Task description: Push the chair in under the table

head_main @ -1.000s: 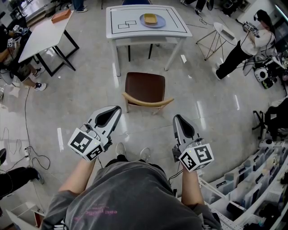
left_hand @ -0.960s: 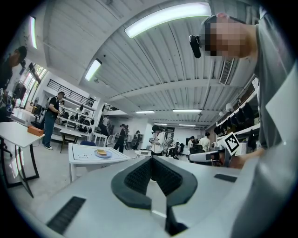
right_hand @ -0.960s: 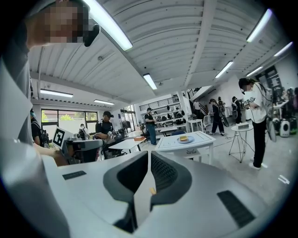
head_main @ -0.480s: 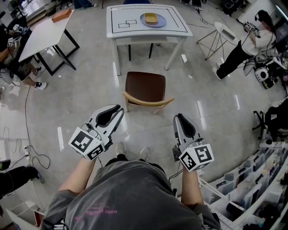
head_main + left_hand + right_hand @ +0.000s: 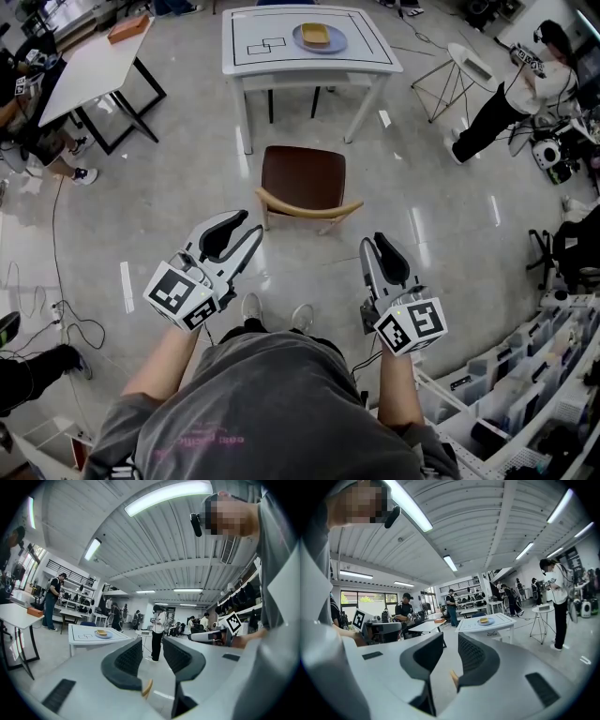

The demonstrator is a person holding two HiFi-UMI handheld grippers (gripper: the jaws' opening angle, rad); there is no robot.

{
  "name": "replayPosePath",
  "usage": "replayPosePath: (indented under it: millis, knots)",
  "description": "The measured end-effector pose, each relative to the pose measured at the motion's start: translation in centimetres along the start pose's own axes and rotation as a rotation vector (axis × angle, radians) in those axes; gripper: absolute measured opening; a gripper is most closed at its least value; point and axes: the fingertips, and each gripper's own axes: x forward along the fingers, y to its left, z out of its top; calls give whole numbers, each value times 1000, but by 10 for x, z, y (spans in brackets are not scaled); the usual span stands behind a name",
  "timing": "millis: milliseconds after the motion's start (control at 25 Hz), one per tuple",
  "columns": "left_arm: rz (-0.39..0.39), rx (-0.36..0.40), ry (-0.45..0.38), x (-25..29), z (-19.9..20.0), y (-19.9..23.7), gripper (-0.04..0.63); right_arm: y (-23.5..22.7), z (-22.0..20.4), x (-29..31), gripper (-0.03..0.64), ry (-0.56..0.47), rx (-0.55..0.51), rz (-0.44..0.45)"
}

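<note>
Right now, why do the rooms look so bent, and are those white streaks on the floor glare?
Head view: yes, overhead lighting glares as white streaks on the glossy floor near the chair. Left gripper view and right gripper view: wide-angle lenses bow the ceiling light strips and black out the corners.

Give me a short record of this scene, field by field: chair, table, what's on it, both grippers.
chair: pulled out, clear of the table, backrest toward the person
table: white, beyond the chair
plate: on the table, holds a yellow item
left gripper: jaws have just been opening, nothing between them, not touching the chair
right gripper: jaws have just been opening, nothing between them, not touching the chair
</note>
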Motion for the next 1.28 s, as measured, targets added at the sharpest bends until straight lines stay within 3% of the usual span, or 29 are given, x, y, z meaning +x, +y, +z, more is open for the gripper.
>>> replayPosePath:
  millis: [440,920,1280]
  knots:
    - [22,5,-1,1,2,4,213,-3,3,0,126,-6,-10,-18]
    - [46,6,-7,5,4,9,272,-10,6,3,231,-13,3,-36]
    - [75,7,-12,14,2,-1,273,-25,1,-5,232,-1,9,-25]
